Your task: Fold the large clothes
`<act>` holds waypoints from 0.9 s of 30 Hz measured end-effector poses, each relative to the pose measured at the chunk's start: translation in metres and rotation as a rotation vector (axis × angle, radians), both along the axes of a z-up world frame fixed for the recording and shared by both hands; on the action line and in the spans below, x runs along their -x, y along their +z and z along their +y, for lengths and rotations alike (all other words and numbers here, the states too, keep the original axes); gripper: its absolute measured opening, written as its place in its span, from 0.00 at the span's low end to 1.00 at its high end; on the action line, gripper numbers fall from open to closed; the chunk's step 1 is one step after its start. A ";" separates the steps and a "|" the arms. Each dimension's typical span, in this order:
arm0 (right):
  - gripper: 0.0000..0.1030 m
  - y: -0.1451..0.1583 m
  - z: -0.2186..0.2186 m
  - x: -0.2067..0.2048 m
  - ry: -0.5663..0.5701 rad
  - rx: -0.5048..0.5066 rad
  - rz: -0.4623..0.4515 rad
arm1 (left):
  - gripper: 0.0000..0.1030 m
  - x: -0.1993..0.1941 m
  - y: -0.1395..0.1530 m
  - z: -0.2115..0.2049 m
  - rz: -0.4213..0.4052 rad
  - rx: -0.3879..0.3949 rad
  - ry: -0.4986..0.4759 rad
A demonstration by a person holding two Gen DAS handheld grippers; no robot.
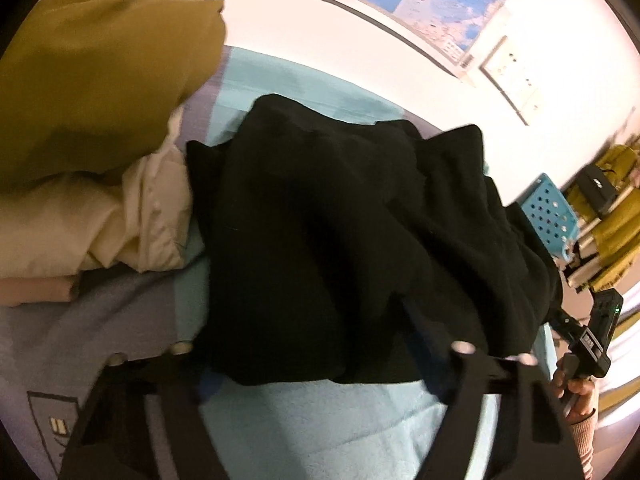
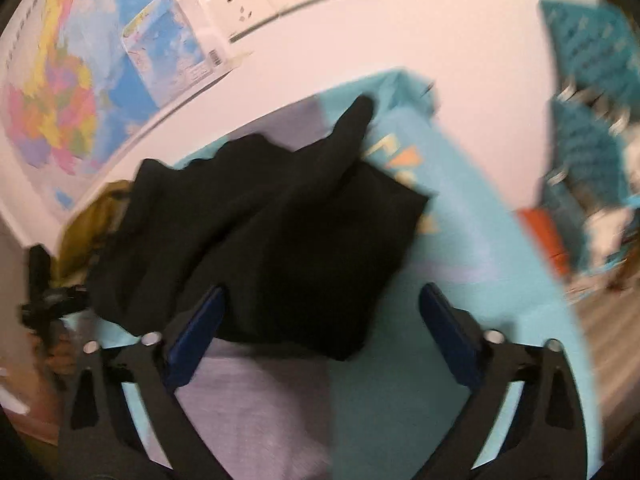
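Black garment (image 1: pixel 340 232) lies bunched on a bed cover (image 1: pixel 320 432) of turquoise and lilac, beside a stack of mustard (image 1: pixel 100 80) and cream clothes (image 1: pixel 120 220). Left gripper (image 1: pixel 320 364): fingers mostly buried under the black cloth; cannot tell whether they pinch it. Right gripper (image 2: pixel 320 336): blue-padded fingers (image 2: pixel 196 336) spread, garment's near edge between them, the right pad clear of the cloth.

Wall map (image 2: pixel 52 92): print too small and blurred to read.
Packet beside the map (image 2: pixel 168 60): barcode label, not readable.
Bed sheet (image 2: pixel 400 160): orange shapes, unreadable.
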State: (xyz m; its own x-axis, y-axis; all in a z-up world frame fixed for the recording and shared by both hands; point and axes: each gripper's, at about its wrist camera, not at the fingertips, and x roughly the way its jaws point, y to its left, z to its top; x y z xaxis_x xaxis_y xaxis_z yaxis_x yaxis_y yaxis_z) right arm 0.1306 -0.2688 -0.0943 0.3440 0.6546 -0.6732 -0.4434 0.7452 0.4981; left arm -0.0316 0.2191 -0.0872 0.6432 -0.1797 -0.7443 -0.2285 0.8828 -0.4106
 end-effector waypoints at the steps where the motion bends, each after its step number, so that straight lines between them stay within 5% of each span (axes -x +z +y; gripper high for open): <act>1: 0.49 0.000 0.004 -0.002 0.014 -0.022 -0.002 | 0.43 0.002 0.003 0.001 -0.002 -0.001 0.011; 3: 0.27 0.009 0.006 0.001 0.041 -0.030 -0.022 | 0.24 0.007 0.012 0.002 -0.009 0.002 0.024; 4: 0.23 0.020 0.002 0.005 0.046 -0.060 -0.033 | 0.18 0.012 0.019 0.004 -0.023 0.023 0.021; 10: 0.18 0.092 -0.028 0.047 0.098 -0.194 -0.167 | 0.14 0.056 0.056 0.013 -0.086 0.131 -0.007; 12: 0.18 0.088 -0.043 0.052 0.088 -0.170 -0.152 | 0.15 0.073 0.052 0.015 -0.084 0.139 -0.020; 15: 0.19 0.049 -0.048 0.045 0.057 -0.024 -0.030 | 0.21 0.078 0.019 0.026 0.009 0.197 -0.017; 17: 0.34 0.028 -0.043 0.045 0.053 0.096 0.019 | 0.42 0.079 0.003 0.029 0.097 0.107 0.058; 18: 0.49 0.026 -0.043 0.048 0.043 0.131 0.010 | 0.53 0.079 0.006 0.030 0.092 0.078 0.066; 20: 0.55 0.041 -0.053 0.052 -0.002 0.103 -0.032 | 0.52 0.085 0.020 0.028 0.051 -0.001 0.082; 22: 0.66 0.066 -0.063 0.054 -0.082 0.083 -0.112 | 0.63 0.091 0.046 0.020 -0.034 -0.075 0.061; 27: 0.67 0.097 -0.016 0.057 0.041 0.048 -0.218 | 0.77 0.071 0.083 -0.021 -0.138 -0.221 -0.083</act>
State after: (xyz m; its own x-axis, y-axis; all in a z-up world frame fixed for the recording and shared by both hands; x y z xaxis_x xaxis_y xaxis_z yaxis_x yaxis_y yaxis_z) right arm 0.0741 -0.2848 0.0022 0.4589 0.6398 -0.6165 -0.5667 0.7452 0.3515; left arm -0.1023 0.1979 -0.0046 0.7309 -0.0788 -0.6780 -0.1068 0.9679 -0.2276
